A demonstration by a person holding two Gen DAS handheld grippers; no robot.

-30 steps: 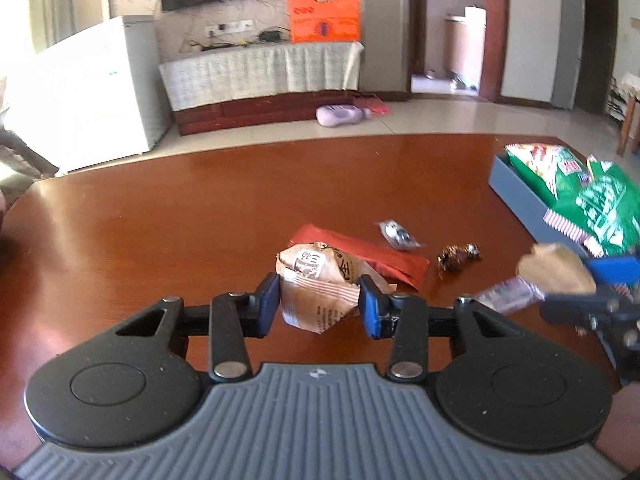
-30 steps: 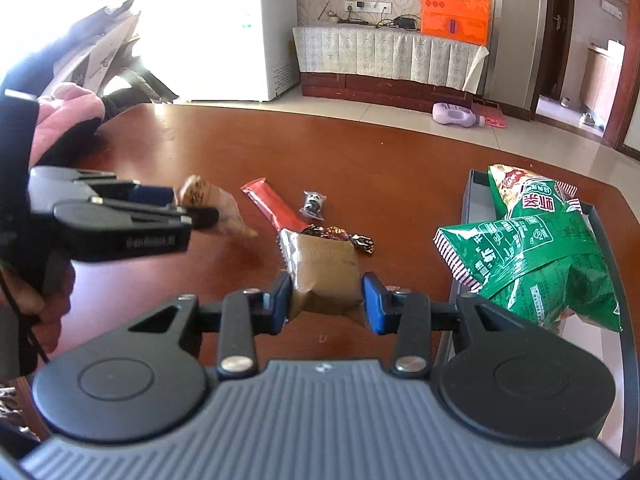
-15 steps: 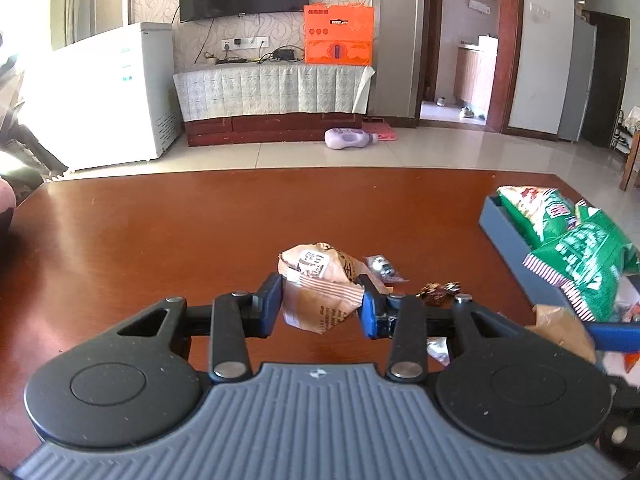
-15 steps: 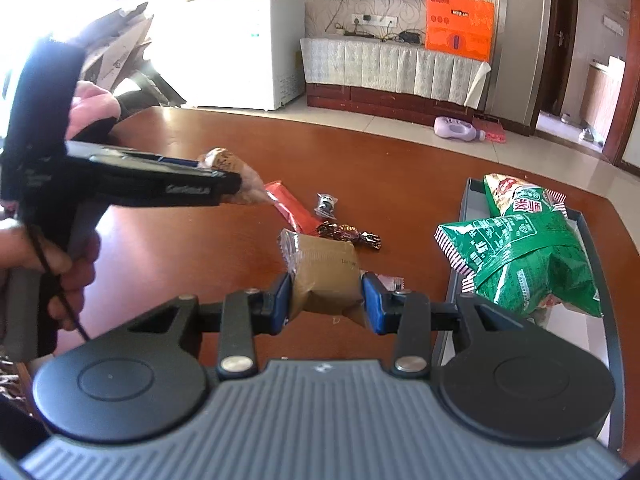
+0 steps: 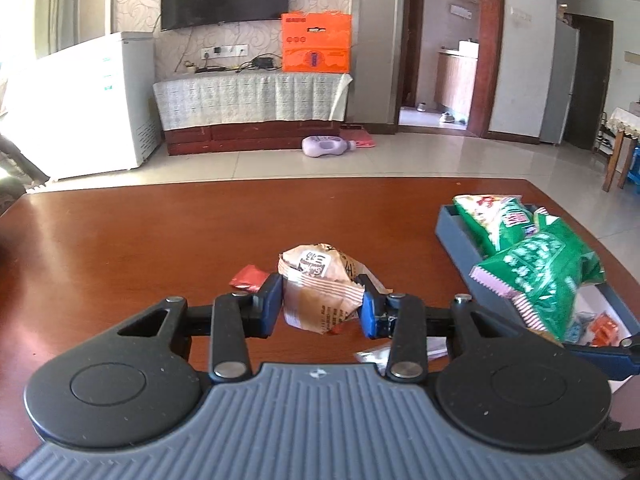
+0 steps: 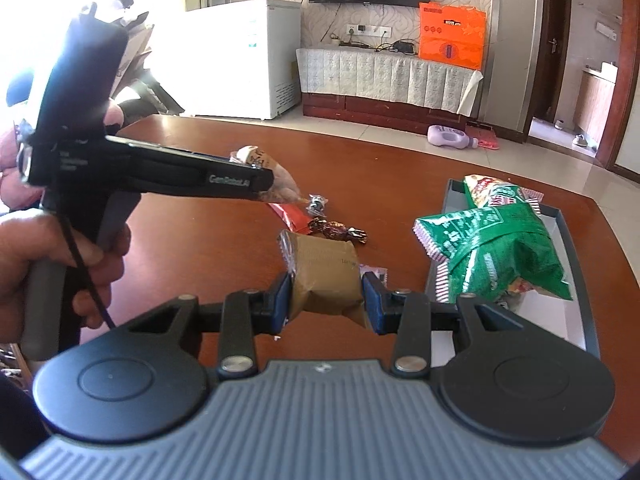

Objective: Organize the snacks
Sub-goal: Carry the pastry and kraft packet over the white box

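My left gripper (image 5: 320, 307) is shut on a crumpled brown snack packet (image 5: 316, 286) and holds it above the brown table (image 5: 160, 232). In the right wrist view that gripper (image 6: 276, 184) shows from the side with the packet (image 6: 260, 160) in it, raised above the loose snacks. My right gripper (image 6: 326, 300) is shut on a plain brown snack packet (image 6: 324, 276), also off the table. A grey tray (image 6: 568, 240) at the right holds green snack bags (image 6: 492, 248); it also shows in the left wrist view (image 5: 452, 232) with the bags (image 5: 540, 264).
On the table lie a red wrapper (image 6: 290, 216), a dark small candy (image 6: 318, 202) and a brown twisted candy (image 6: 338, 230). Small orange and blue packets (image 5: 600, 328) lie in the tray's near end. The table's far edge (image 5: 280, 184) faces a tiled floor.
Both grippers have risen with their packets. The left gripper has moved away from the red wrapper and candies, and the tray and green bags now sit closer in its view.
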